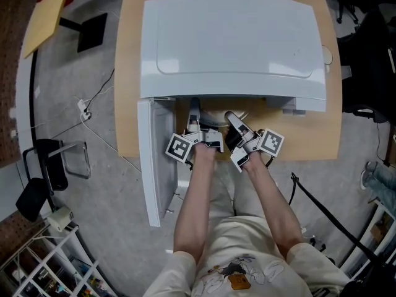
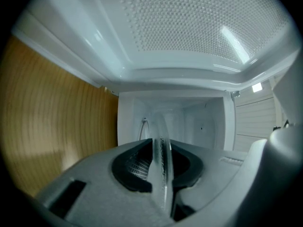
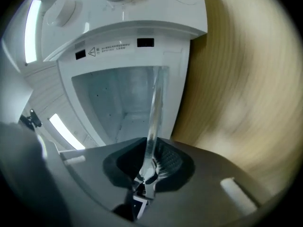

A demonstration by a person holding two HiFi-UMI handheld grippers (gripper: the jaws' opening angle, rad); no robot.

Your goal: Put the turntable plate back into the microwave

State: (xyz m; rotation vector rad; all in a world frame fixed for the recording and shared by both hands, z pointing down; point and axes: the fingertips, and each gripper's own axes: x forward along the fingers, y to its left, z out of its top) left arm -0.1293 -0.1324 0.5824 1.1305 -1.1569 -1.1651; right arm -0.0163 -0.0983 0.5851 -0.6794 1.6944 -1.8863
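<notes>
Left gripper [image 1: 195, 113] is clamped on the near rim of the glass turntable plate [image 2: 162, 145], pads pressed on the glass on both sides. The right gripper [image 1: 233, 121] has its jaws apart with the same rim running between them, pads standing just off the glass. The plate sits at the mouth of the white microwave [image 1: 232, 42] on the wooden table [image 1: 130, 73], far part reaching into the cavity [image 2: 194, 122], with the door [image 1: 154, 166] swung open at the person's left
</notes>
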